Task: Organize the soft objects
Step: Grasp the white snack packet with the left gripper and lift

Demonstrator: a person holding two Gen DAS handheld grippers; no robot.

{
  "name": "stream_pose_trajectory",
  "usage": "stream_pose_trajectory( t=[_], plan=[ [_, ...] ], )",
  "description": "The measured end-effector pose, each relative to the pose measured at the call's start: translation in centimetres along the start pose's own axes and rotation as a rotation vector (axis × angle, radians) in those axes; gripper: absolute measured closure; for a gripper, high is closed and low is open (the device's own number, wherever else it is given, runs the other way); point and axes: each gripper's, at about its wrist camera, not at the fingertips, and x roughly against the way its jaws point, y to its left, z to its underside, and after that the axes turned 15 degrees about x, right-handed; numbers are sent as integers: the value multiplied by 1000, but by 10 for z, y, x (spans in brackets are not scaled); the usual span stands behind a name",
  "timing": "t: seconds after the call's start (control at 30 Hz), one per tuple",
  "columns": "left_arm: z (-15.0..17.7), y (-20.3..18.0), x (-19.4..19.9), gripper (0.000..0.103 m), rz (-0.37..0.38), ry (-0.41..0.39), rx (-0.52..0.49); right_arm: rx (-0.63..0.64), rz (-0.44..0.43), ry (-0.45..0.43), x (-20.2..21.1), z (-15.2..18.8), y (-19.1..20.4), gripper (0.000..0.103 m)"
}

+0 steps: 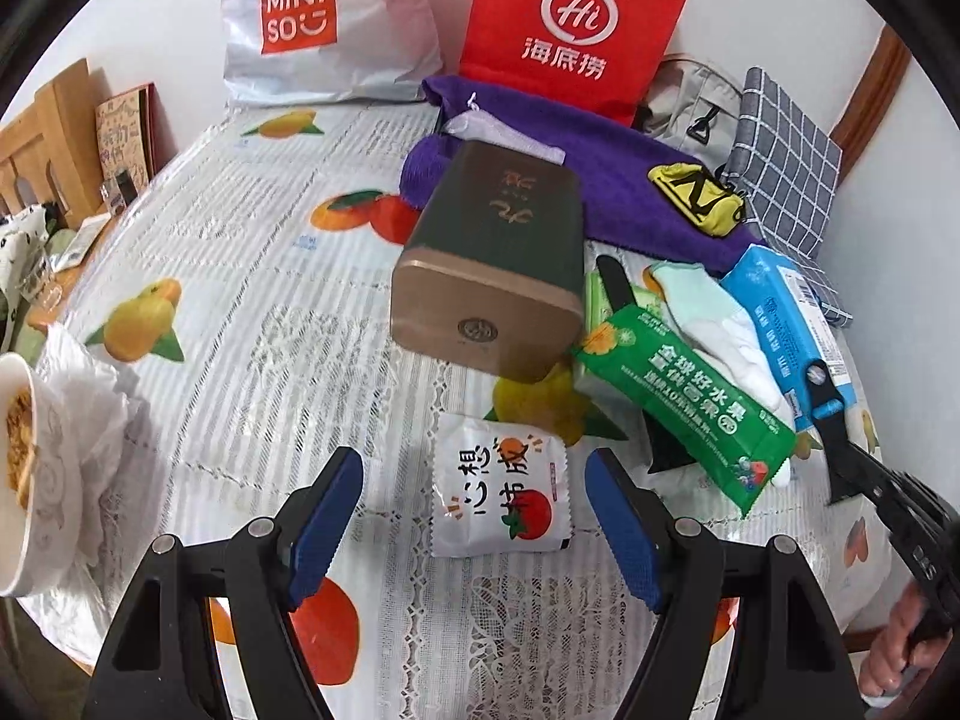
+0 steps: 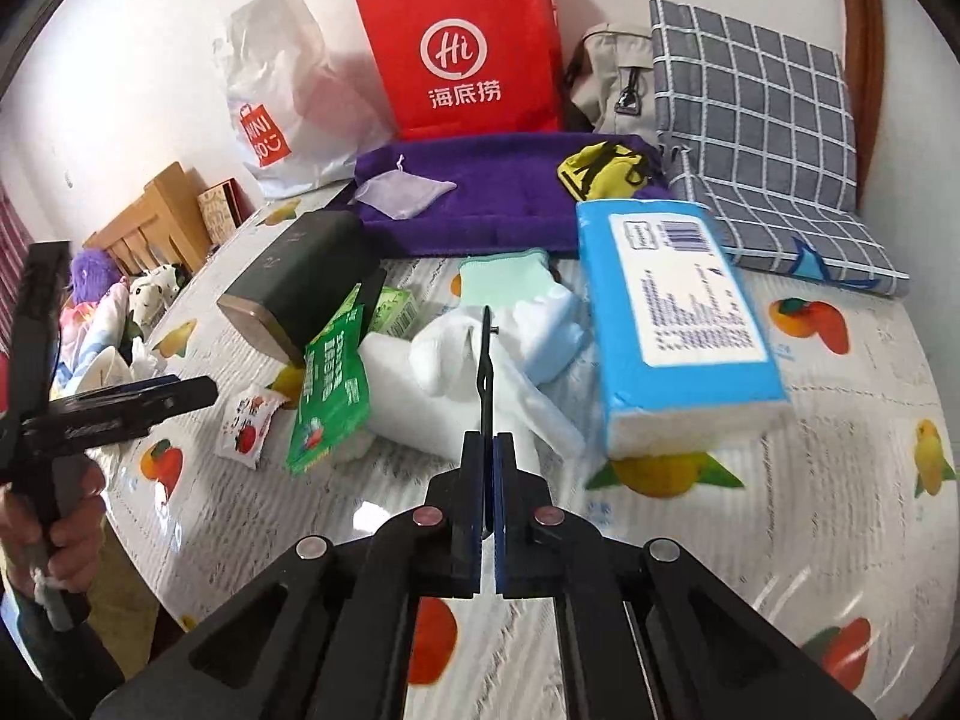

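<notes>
My left gripper point(image 1: 474, 468) hangs open over the fruit-print tablecloth, and a white tomato-print sachet point(image 1: 501, 489) lies on the cloth between its blue pads, untouched. Right of it are a green snack packet point(image 1: 684, 402), a white glove with a mint cuff point(image 1: 714, 324) and a blue tissue pack point(image 1: 780, 306). My right gripper point(image 2: 487, 441) is shut just short of the glove point(image 2: 516, 300), with the tissue pack point(image 2: 678, 324) to its right. A thin black strip sticks out from between its pads. A purple towel point(image 2: 480, 204) carries a yellow pouch point(image 2: 600, 171) and a lilac mesh pouch point(image 2: 402, 189).
A dark box point(image 1: 492, 264) lies on its side mid-table. A red paper bag point(image 1: 570, 24) and a white Miniso bag point(image 1: 324, 18) stand against the wall. A grey checked cushion point(image 2: 762, 132) leans at the back right. A bowl point(image 1: 18, 468) with crumpled paper sits at the left edge.
</notes>
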Motion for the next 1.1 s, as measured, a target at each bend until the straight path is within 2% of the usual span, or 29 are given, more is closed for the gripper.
stream_pose_trajectory(
  t=[0.27, 0.3, 0.33, 0.37, 0.6, 0.67, 0.83, 0.87, 0.93, 1.1],
  plan=[
    [9, -9, -30, 28, -61, 48, -27, -9, 72, 9, 22, 33, -15, 100],
    [11, -10, -34, 21, -71, 53, -31, -13, 86, 14, 23, 39, -19, 100],
    [14, -14, -36, 13, -69, 31, -48, -17, 97, 20, 23, 43, -22, 100],
    [15, -17, -37, 12, -71, 28, -53, -21, 106, 30, 22, 48, -26, 100],
    [23, -30, -46, 11, -146, -19, -114, -70, 98, 87, 1, 74, -42, 100],
    [23, -30, -46, 16, -152, -32, -123, -69, 96, 87, -4, 75, -43, 98],
    [18, -27, -42, 46, -149, -53, -121, -88, 74, 94, -18, 75, -47, 97],
    [17, -26, -42, 47, -147, -51, -116, -86, 72, 89, -18, 75, -46, 97],
    [15, -25, -41, 57, -143, -52, -106, -77, 75, 86, -20, 74, -45, 99],
    [13, -23, -40, 66, -129, -37, -102, -61, 83, 90, -21, 73, -43, 99]
  ],
)
